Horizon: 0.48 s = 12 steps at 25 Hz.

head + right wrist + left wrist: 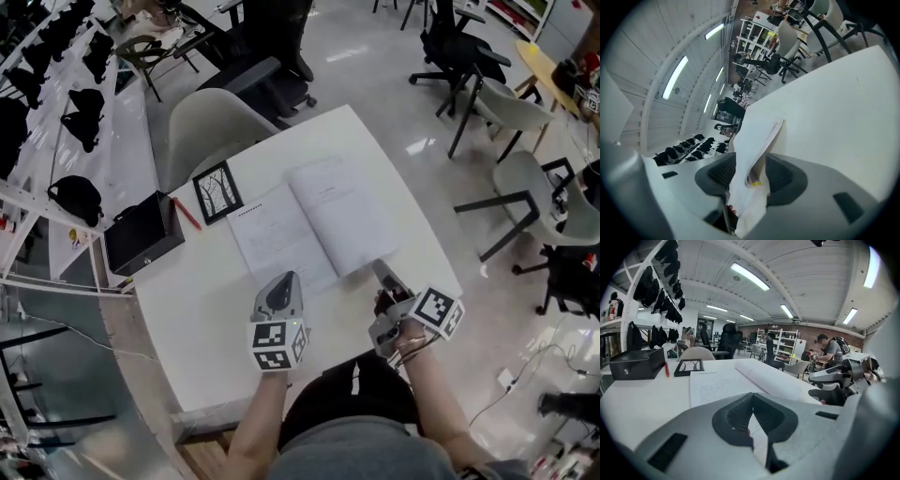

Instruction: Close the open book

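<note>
The open book (314,225) lies flat on the white table (197,319), both pages facing up. My right gripper (382,272) is at the near corner of the right-hand page. In the right gripper view a sheaf of pages (754,140) rises between the jaws of that gripper (750,173), which stand wide with a gap beside the paper. My left gripper (284,278) rests over the near edge of the left page with its tips together and nothing in them. In the left gripper view the book (722,385) spreads ahead of the left gripper (751,397), and the right gripper (834,383) shows at the right.
A black box (141,234), a red pen (186,214) and a small framed picture (217,192) sit at the table's far left. A pale chair (211,127) stands behind the table. A rack of black caps (75,112) runs along the left; office chairs (525,178) stand to the right.
</note>
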{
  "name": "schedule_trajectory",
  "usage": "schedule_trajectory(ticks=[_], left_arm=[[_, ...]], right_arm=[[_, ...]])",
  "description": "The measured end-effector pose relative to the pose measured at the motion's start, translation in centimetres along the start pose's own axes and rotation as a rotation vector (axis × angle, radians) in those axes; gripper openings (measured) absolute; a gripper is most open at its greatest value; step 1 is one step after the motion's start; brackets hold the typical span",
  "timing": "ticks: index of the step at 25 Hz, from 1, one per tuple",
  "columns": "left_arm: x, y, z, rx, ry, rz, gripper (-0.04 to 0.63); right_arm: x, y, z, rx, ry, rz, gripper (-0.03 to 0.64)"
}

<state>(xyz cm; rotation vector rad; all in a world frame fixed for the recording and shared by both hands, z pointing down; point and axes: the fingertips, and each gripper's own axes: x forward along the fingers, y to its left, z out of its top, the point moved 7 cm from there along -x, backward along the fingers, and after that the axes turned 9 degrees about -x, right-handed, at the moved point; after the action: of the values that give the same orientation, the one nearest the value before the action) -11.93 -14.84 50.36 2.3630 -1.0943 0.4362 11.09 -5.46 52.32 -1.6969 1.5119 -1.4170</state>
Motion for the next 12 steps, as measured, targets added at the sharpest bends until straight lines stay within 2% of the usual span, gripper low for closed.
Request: schedule_trajectory(ticks=[3, 12], left_arm=[[0.7, 0.0, -0.1, 0.000, 0.014, 0.001, 0.006], [2.0, 0.3, 0.0, -0.006, 0.035, -0.004, 0.006]], right_arm=[[0.6, -0.4, 0.1, 0.022, 0.017, -0.025, 0.196], [2.6, -0.5, 0.2, 0.102, 0.052, 0.005, 0.199]])
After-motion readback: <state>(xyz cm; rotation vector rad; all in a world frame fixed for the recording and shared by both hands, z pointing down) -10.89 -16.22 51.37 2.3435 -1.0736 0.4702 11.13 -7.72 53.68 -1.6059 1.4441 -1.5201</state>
